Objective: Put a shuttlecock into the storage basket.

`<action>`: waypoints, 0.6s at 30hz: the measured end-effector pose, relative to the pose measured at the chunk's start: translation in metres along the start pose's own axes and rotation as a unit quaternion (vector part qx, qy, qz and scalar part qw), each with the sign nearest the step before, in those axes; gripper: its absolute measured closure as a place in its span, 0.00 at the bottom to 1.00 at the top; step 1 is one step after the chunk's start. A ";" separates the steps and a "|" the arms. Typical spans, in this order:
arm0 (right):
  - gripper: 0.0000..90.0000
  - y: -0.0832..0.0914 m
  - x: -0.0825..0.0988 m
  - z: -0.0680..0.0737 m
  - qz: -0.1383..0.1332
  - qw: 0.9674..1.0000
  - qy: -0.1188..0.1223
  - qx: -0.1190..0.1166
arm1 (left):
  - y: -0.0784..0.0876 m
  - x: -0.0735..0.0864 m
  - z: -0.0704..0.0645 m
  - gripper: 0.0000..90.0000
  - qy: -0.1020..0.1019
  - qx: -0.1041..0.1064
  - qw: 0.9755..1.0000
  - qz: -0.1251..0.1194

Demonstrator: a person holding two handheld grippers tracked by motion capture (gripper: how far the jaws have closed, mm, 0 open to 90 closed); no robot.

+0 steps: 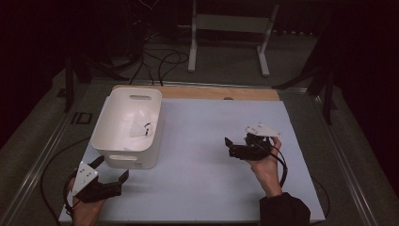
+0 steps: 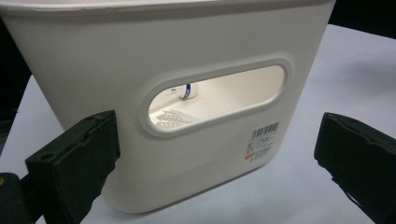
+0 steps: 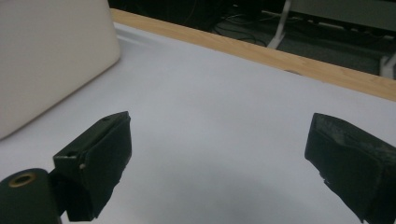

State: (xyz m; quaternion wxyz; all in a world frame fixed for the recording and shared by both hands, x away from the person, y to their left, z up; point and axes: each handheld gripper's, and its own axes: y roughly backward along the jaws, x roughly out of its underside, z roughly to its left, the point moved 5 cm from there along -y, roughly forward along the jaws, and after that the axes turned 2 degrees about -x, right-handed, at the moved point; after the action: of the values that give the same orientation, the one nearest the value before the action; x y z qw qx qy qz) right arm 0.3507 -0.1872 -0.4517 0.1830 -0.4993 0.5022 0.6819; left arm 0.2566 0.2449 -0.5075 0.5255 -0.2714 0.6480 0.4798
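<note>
Facing the white handled bin [image 1: 127, 129] at the table's left, your left gripper [image 1: 112, 170] spreads wide beside its near wall, grasp not yet made, while your right gripper [image 1: 235, 143] waits wide, empty, well apart.

White plastic bin [image 1: 127, 127] upright, table's left (contents unclear, perhaps packets).

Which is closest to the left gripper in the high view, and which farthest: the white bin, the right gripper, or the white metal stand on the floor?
From the left gripper:
1. White bin, just beyond it, on the table's left.
2. Right gripper, across the table to the right.
3. White metal stand, on the floor past the table's far edge.
</note>
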 end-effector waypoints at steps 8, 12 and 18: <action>0.08 0.011 0.017 -0.005 0.001 1.000 -0.003 0.009 | 0.002 -0.002 0.002 0.01 0.007 -0.001 1.000 -0.006; 0.08 0.016 0.027 -0.009 -0.008 1.000 -0.016 0.011 | 0.003 -0.003 0.003 0.01 0.014 -0.002 1.000 -0.012; 0.08 0.023 0.039 -0.009 -0.018 1.000 -0.006 0.019 | 0.004 -0.005 0.005 0.01 0.026 0.000 0.999 -0.019</action>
State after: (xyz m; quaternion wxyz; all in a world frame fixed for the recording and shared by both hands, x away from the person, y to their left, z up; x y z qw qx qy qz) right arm 0.3211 -0.2146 -0.4742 0.2077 -0.5004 0.5052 0.6718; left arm 0.2566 0.2502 -0.5016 0.5177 -0.2962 0.6559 0.4627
